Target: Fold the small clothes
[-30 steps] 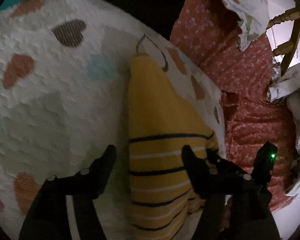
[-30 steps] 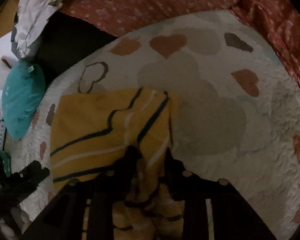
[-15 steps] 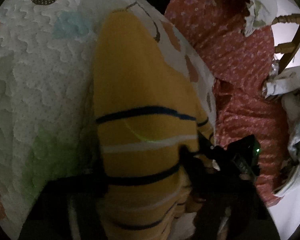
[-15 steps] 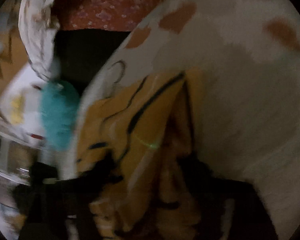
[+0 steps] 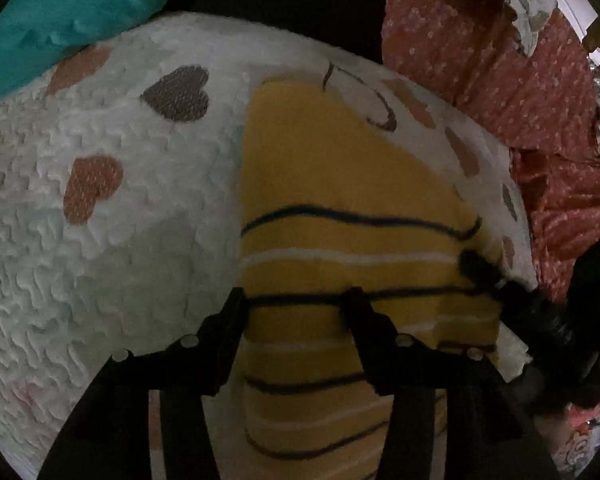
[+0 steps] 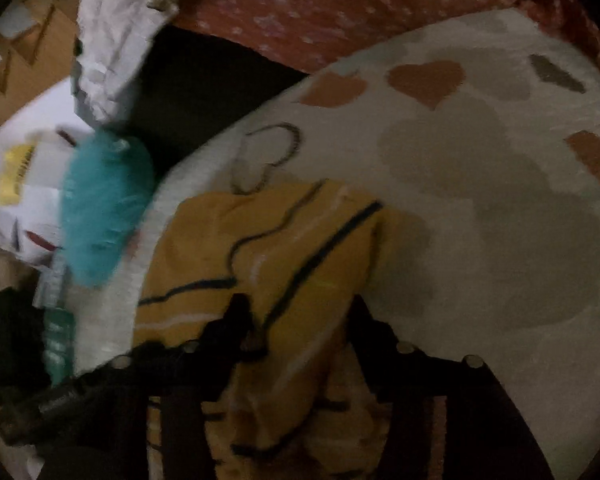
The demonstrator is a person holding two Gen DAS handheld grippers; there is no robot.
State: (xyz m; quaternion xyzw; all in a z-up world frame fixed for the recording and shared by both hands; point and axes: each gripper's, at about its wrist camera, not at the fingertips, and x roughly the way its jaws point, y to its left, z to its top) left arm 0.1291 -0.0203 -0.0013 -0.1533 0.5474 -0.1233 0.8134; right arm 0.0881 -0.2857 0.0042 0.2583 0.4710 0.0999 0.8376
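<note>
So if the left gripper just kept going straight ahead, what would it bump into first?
Probably the yellow striped garment: the left gripper has its jaws open right over it. Depth is hard to judge; the heart-patterned quilt lies underneath.

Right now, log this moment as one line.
yellow striped garment flat on heart-print quilt | left gripper open | right gripper open

Both views are dim with fisheye-bent, black corners; the right wrist view is motion-blurred, the left wrist sharper
</note>
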